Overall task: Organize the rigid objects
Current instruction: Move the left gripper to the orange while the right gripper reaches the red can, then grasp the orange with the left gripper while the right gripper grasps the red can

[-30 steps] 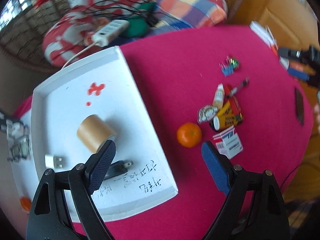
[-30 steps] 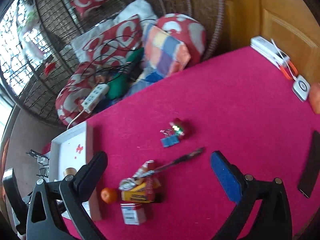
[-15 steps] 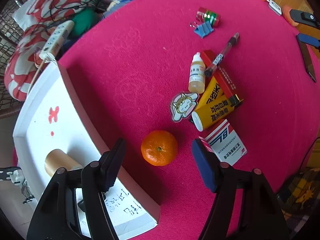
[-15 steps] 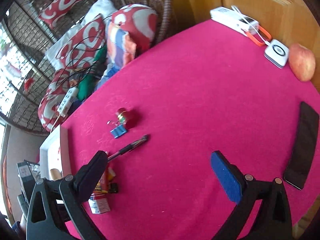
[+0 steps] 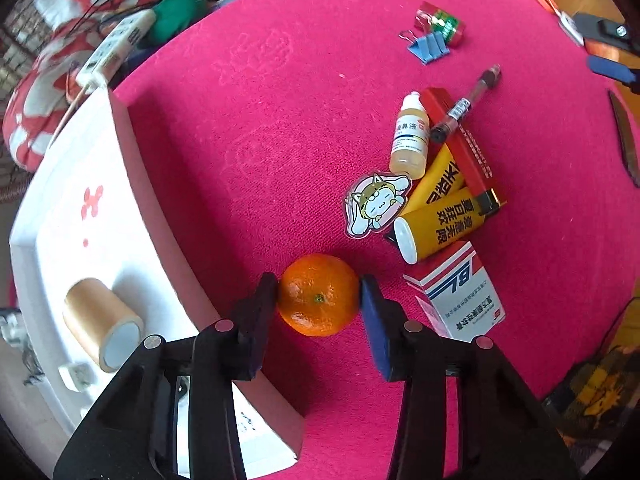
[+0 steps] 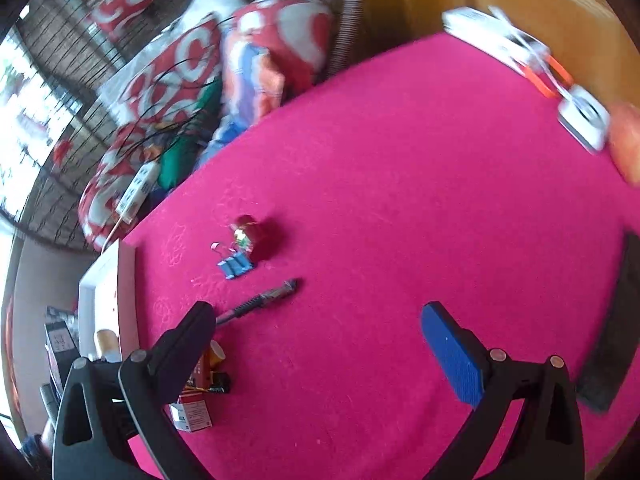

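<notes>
A small orange [image 5: 318,295] lies on the pink tablecloth beside the white tray [image 5: 80,184]. My left gripper [image 5: 318,283] points straight down over it. Its jaws are closing, and both pads touch the fruit's sides. A brown tape roll [image 5: 96,320] lies in the tray. To the right sits a pile: dropper bottle [image 5: 410,136], pen [image 5: 466,108], yellow tube [image 5: 440,224], red box [image 5: 460,148], white medicine box [image 5: 460,292] and cartoon sticker [image 5: 376,204]. My right gripper [image 6: 318,316] hangs open above bare cloth, holding nothing.
A blue binder clip [image 5: 430,48] and a red-green item [image 5: 442,24] lie farther back. In the right wrist view a black phone [image 6: 616,328] lies at the right edge, with an apple [image 6: 628,144] and white devices [image 6: 584,120] beyond. Cushions and a power strip [image 5: 116,48] sit past the table.
My left gripper moved from above the tray to the orange, sank, and narrowed its jaws until the pads met the fruit. The right gripper drifted, still open.
</notes>
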Demonstrator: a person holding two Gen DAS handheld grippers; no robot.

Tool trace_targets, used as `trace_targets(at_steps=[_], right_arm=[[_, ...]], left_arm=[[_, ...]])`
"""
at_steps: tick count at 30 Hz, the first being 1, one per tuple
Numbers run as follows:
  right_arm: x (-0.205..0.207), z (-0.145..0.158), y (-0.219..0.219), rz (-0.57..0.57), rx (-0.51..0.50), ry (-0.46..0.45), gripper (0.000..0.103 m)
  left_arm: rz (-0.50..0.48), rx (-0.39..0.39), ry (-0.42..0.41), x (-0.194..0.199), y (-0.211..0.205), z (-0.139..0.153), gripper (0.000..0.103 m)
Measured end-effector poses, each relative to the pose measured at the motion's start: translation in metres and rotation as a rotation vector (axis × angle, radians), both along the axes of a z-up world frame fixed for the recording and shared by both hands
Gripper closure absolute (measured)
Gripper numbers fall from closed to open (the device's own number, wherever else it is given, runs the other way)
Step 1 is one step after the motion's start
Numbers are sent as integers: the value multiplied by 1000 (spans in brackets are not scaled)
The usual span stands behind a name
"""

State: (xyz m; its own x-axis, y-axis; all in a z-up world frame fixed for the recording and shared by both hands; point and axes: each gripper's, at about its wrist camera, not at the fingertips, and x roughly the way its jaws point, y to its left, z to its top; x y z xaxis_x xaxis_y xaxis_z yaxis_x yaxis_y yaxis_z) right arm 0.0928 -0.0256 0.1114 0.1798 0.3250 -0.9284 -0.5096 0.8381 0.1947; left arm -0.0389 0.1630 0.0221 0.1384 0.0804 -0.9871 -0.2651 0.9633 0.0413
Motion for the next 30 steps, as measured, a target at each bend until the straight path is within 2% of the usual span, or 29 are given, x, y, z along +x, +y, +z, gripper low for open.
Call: trace_targets(at_steps=[3,7,8,10,11,13,15,18,19,22,30], right_arm=[[6,-8,29,124,-62,-23,0],[24,-22,54,170,-88,-28,3],[27,-25,61,194,-85,-20,7],[27,-31,74,256,-95,-15,21],[25,-35,81,294,-109,-14,23],[23,-44,91,339,-129,-2,33],[20,-52,98,360,-164,8,39],[19,-62,106,389,-190,30,53],[18,-65,109,403,-204,28,61],[17,-68,119,422,-211,24,72],[15,-75,119,434,-223,33,75]], left_arm=[[59,-31,-19,-10,4,2,62],[130,-63,-46,-24,6,12,62],[147,-72,-56,-28,6,15,62],[184,-83,-77,-35,6,22,62],[196,-85,-83,-38,5,25,62],[228,-94,-98,-43,5,30,62],[250,-98,-109,-47,6,34,62],[274,-100,-130,-50,1,43,62],[279,-101,-136,-47,1,48,62],[293,-102,-156,-49,0,55,62],[311,-98,-204,-48,3,70,62]])
